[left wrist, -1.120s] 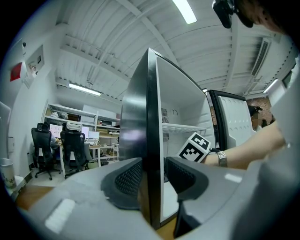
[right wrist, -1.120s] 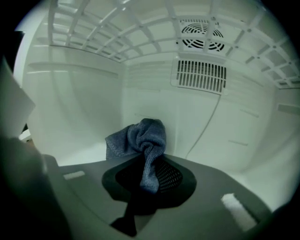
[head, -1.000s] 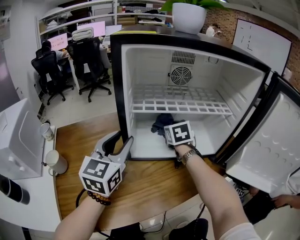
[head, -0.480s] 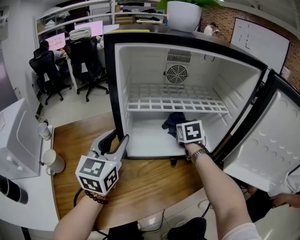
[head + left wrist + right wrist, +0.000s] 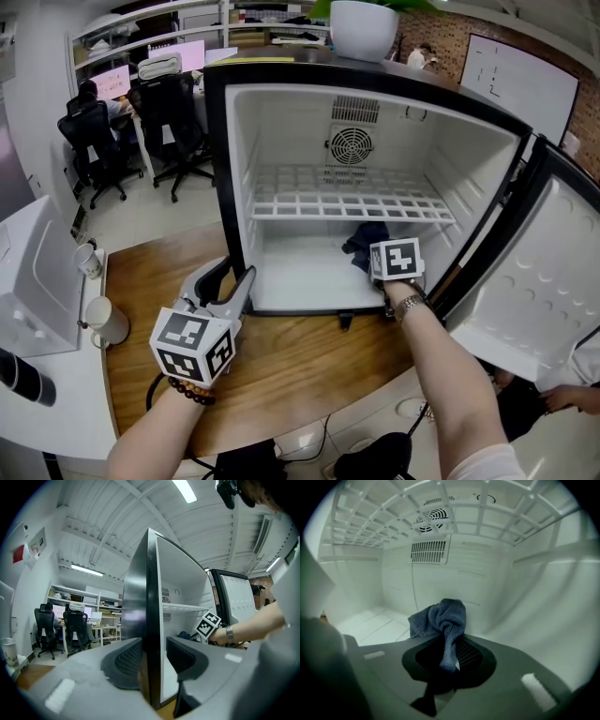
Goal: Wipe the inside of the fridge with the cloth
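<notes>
Two grips: on the left gripper [image 5: 152,660], half-spread jaws clamp the left wall of the open black mini fridge [image 5: 217,169]; on the right gripper [image 5: 449,656], narrow jaws pinch the crumpled blue-grey cloth [image 5: 440,616] at the fridge floor's three o'clock.

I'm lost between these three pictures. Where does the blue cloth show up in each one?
Head view: the cloth sits just right of centre, low inside the fridge.
Left gripper view: the cloth is a small dark bundle, right of centre.
Right gripper view: the cloth is in the centre, pinched in the right gripper.
Shared landmark: the white shelf, above the cloth in all three.
</notes>
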{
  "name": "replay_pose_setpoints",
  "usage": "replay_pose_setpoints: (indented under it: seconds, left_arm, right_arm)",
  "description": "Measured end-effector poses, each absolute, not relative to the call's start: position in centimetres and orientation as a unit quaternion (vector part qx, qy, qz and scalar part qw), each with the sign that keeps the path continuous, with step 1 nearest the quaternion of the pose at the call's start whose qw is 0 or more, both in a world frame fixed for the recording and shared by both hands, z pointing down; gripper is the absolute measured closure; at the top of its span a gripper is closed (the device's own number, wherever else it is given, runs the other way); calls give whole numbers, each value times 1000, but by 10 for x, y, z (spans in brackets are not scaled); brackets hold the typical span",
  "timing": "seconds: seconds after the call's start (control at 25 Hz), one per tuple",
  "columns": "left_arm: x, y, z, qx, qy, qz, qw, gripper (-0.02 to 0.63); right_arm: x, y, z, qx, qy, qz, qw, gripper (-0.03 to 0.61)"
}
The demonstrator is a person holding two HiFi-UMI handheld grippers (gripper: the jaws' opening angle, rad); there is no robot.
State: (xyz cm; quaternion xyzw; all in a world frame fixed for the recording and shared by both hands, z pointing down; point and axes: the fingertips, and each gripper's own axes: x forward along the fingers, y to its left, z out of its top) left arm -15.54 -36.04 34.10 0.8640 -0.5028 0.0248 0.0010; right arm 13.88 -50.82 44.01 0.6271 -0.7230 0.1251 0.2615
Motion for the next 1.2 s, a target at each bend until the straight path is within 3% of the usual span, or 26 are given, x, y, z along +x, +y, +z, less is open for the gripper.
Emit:
replay_pose_setpoints:
  seconds: [0.44, 0.84, 1.2]
  left_arm:
    - [-154, -361, 342, 864, -504, 28, 2, 443]
    - [-154, -361, 341, 865, -501, 24, 3, 443]
    - [-154, -360, 342, 865, -502, 24, 6, 445]
  right_arm:
    - [132, -494, 417, 636, -730, 103, 229, 518]
    - [20, -453, 387, 551, -811, 83, 179, 518]
    - [-74, -414, 416, 475, -854, 108, 185, 518]
